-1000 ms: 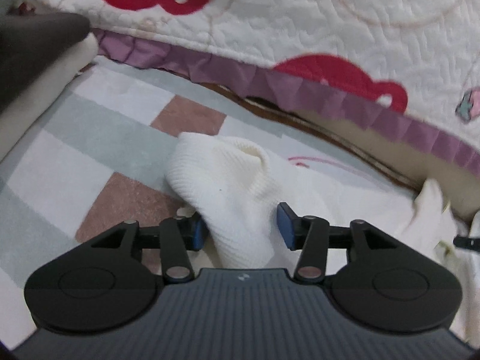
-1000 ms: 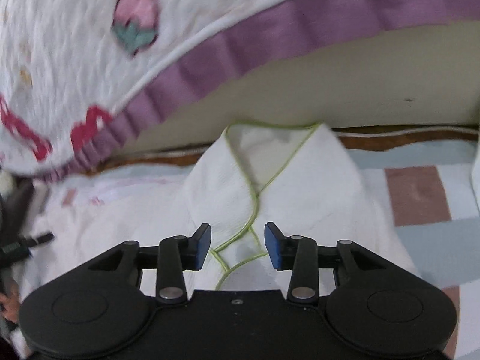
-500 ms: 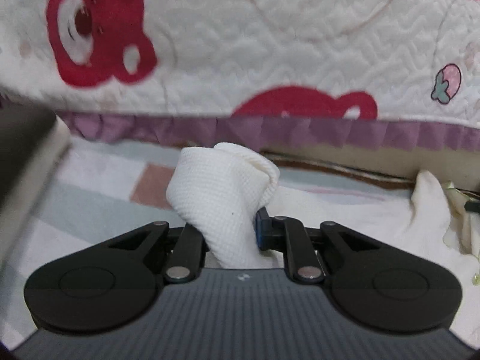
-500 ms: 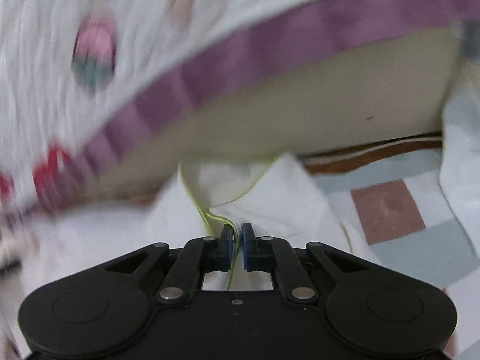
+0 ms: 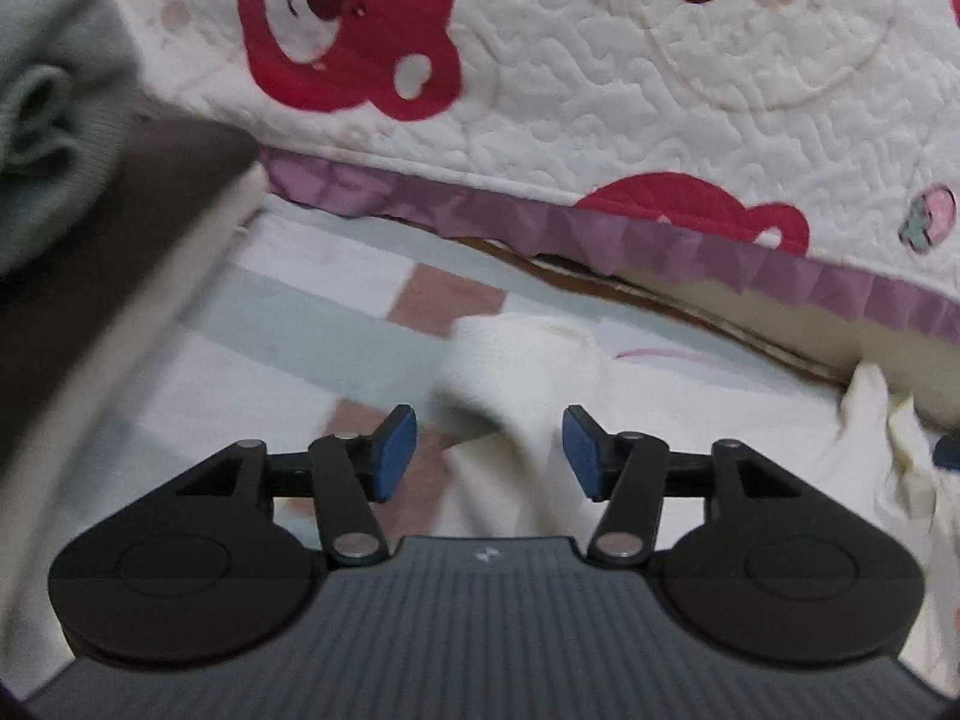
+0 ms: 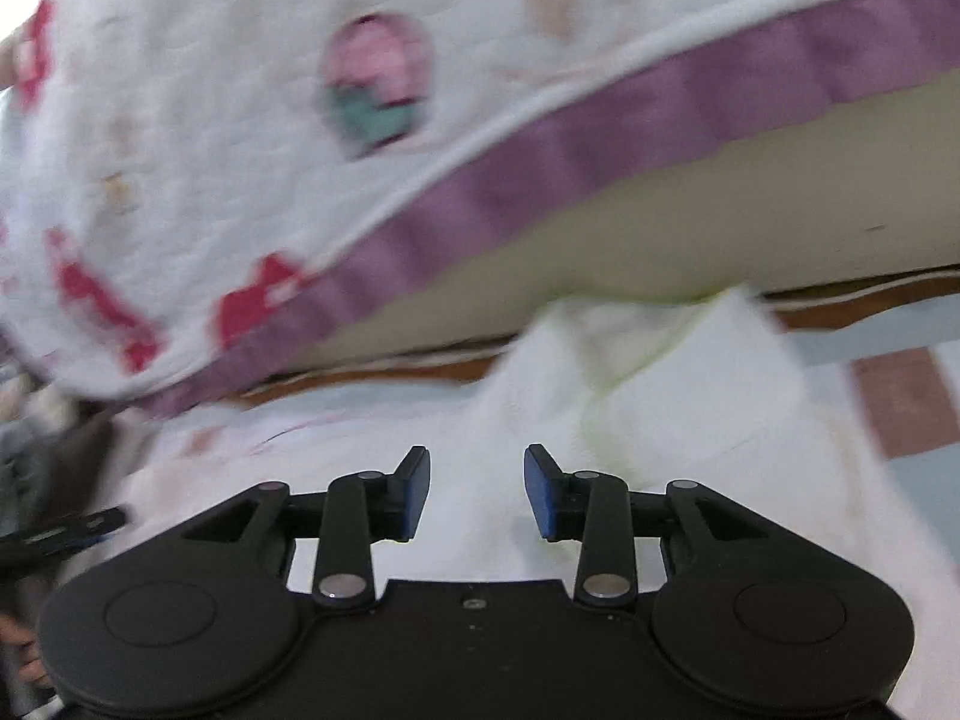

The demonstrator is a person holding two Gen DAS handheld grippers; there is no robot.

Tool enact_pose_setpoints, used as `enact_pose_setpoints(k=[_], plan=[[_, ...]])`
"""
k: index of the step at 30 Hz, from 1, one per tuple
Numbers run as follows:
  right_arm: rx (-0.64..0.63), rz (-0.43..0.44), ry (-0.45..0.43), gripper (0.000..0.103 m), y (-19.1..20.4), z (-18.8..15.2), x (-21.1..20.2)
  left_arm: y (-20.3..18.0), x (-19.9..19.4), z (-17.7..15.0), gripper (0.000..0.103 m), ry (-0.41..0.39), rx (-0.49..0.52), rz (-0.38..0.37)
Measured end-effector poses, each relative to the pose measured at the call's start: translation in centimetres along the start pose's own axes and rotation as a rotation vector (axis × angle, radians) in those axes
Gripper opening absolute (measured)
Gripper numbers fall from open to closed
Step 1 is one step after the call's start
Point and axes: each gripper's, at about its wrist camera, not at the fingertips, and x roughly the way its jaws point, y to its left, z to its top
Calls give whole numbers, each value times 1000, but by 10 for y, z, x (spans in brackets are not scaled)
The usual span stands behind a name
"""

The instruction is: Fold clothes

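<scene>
A white knitted garment point(image 5: 528, 378) lies on the checked mat point(image 5: 312, 336). In the left wrist view one bunched end of it rises between and just beyond my left gripper point(image 5: 489, 450), whose blue pads point(image 5: 393, 447) stand apart and open. In the right wrist view the same white garment point(image 6: 648, 384), with a thin green trim, spreads ahead and to the right. My right gripper point(image 6: 477, 489) is open over flat white cloth, holding nothing. The image is blurred by motion.
A quilted cover with red bears and a purple frill point(image 5: 660, 240) hangs down behind the mat. A stack of folded dark and pale green clothes point(image 5: 72, 192) sits at the left. The other gripper's tip point(image 5: 948, 450) shows at the right edge.
Both grippers closed on the garment half a second ago and lifted it; now both have let go and stand open, and the cloth has dropped back onto the mat.
</scene>
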Motion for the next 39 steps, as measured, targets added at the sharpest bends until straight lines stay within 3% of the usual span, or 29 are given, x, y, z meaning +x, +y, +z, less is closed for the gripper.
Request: enact_pose_setpoints(k=[3, 8, 11, 15, 19, 20, 21, 23, 24, 25, 31, 34, 39], plan=[[-107, 30, 68, 40, 37, -14, -1, 15, -9, -12, 56, 56, 35, -33], [-229, 77, 139, 40, 88, -37, 6, 17, -7, -36, 56, 136, 76, -192], [-324, 146, 201, 40, 129, -54, 25, 6, 3, -43, 56, 160, 118, -199], [-543, 192, 299, 39, 189, -76, 50, -3, 12, -43, 52, 179, 159, -194], [-799, 130, 292, 39, 234, -96, 73, -5, 12, -39, 50, 181, 168, -220], [-808, 122, 290, 47, 238, -99, 82, -5, 11, -39, 50, 186, 167, -214], [-802, 112, 296, 56, 239, -100, 93, -5, 11, -39, 50, 191, 165, -209], [-739, 118, 289, 50, 227, -97, 101, -6, 8, -39, 50, 194, 175, -201], [-704, 126, 279, 21, 220, -95, 103, -7, 6, -40, 50, 193, 186, -198], [-670, 133, 269, 4, 213, -92, 104, -8, 3, -40, 50, 191, 207, -200], [-344, 85, 97, 6, 152, -65, 36, -16, -8, -40, 54, 169, 285, -181], [-333, 14, 85, 6, 132, -65, 16, -27, -8, -45, 55, 163, 318, -206], [-302, -95, 115, 6, 102, -78, 13, -48, 11, -61, 61, 178, 355, -170]])
